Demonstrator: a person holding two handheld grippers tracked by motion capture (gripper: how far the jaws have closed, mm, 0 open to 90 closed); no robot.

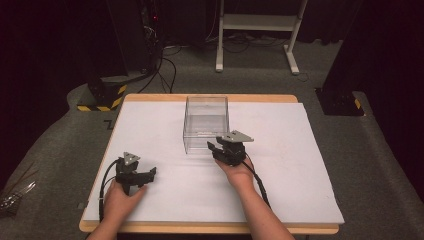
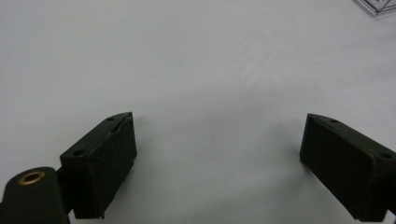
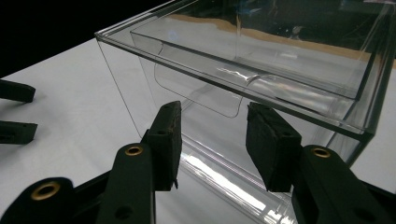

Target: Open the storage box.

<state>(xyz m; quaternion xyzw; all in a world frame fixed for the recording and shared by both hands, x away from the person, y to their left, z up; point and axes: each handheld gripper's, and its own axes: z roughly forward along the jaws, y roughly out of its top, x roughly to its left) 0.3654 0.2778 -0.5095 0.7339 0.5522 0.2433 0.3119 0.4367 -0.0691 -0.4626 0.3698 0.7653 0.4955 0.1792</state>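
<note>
A clear plastic box [image 1: 205, 122] with a drawer stands in the middle of the white table [image 1: 300, 165]. My right gripper [image 1: 218, 148] is held just in front of the box's near face. In the right gripper view, the right gripper [image 3: 212, 135] is open, and its jaws stand a little apart just below the drawer's curved pull tab [image 3: 205, 95], gripping nothing. My left gripper [image 1: 147, 175] rests low over the table at the front left. In the left gripper view, the left gripper [image 2: 217, 144] is wide open above bare white surface.
The wooden table edge [image 1: 210, 228] runs along the front. Beyond the table are grey carpet, a white stand [image 1: 257, 22], cables, and a yellow-black striped base [image 1: 102, 95]. A corner of the clear box [image 2: 378, 5] shows in the left gripper view.
</note>
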